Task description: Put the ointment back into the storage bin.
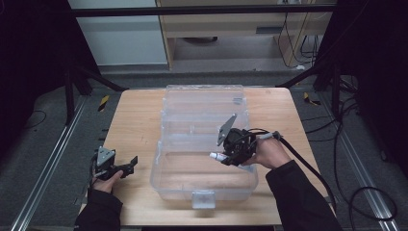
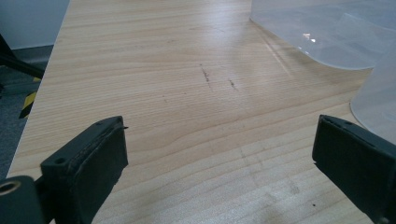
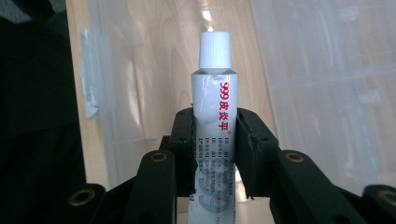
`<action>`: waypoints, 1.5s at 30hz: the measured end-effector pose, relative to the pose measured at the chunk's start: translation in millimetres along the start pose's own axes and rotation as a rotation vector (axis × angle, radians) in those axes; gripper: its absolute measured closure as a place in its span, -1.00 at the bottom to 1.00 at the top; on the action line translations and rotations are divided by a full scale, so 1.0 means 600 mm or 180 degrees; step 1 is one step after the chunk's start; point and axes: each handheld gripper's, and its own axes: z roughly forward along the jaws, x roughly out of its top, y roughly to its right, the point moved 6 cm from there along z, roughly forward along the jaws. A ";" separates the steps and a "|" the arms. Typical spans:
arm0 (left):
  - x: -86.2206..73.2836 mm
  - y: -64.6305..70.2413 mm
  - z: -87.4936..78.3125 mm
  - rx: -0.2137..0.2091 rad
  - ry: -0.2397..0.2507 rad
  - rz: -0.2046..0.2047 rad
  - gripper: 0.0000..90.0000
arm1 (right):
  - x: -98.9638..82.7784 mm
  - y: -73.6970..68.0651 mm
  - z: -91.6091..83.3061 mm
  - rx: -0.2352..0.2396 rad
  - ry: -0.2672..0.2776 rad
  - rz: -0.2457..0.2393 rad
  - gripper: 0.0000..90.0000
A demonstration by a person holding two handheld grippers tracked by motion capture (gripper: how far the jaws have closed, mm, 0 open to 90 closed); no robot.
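The tongs (image 3: 215, 154) clamp a white tube (image 3: 215, 135), its cap (image 3: 215, 49) pointing to 12 o'clock, over a clear bin (image 3: 322, 70).

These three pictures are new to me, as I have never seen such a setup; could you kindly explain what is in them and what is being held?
There is no robot here: a person at a wooden table holds a hand-operated two-jaw tool in each hand. The high view looks down from above the person's side. The other two pictures come from small cameras riding on each tool, looking along its black jaws.

On the table stands a clear plastic storage box, open, its lid lying back behind it. The right tool is over the box and is shut on a small white ointment tube with a ribbed white cap and red print. The left tool is open and holds nothing, low over the bare wood to the left of the box.
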 end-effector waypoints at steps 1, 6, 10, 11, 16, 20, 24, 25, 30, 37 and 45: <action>0.000 0.000 0.000 -0.0001 0.0000 0.0000 -0.94 | -0.001 -0.001 0.007 0.0029 -0.0052 -0.0028 0.55; 0.000 0.000 0.000 -0.0003 0.0001 -0.0003 -0.94 | -0.003 -0.006 0.038 0.0148 -0.0265 -0.0162 0.55; 0.000 0.000 0.000 -0.0007 0.0002 -0.0007 -0.94 | -0.004 -0.011 0.053 0.0216 -0.0325 -0.0183 0.55; 0.000 0.000 0.000 -0.0008 -0.0001 -0.0002 -0.94 | -0.007 -0.015 0.063 0.0259 -0.0390 -0.0226 0.55; 0.000 0.000 0.000 -0.0006 0.0001 -0.0005 -0.94 | -0.015 -0.021 0.080 0.0319 -0.0488 -0.0286 0.55; 0.000 0.000 0.000 -0.0006 -0.0001 -0.0001 -0.94 | -0.019 -0.023 0.089 0.0360 -0.0542 -0.0294 0.55; 0.000 0.000 0.000 -0.0008 0.0002 -0.0007 -0.94 | -0.024 -0.027 0.102 0.0381 -0.0581 -0.0339 0.54; 0.000 0.000 0.000 -0.0009 -0.0001 -0.0004 -0.94 | -0.026 -0.027 0.105 0.0384 -0.0590 -0.0347 0.54; 0.000 0.000 0.000 -0.0009 -0.0001 -0.0002 -0.94 | -0.030 -0.030 0.117 0.0412 -0.0624 -0.0378 0.54; 0.000 0.000 0.000 -0.0010 0.0000 -0.0002 -0.94 | -0.038 -0.035 0.137 0.0447 -0.0729 -0.0384 0.54; 0.000 0.000 0.000 -0.0015 -0.0002 -0.0003 -0.94 | -0.047 -0.033 0.154 0.0470 -0.0782 -0.0404 0.54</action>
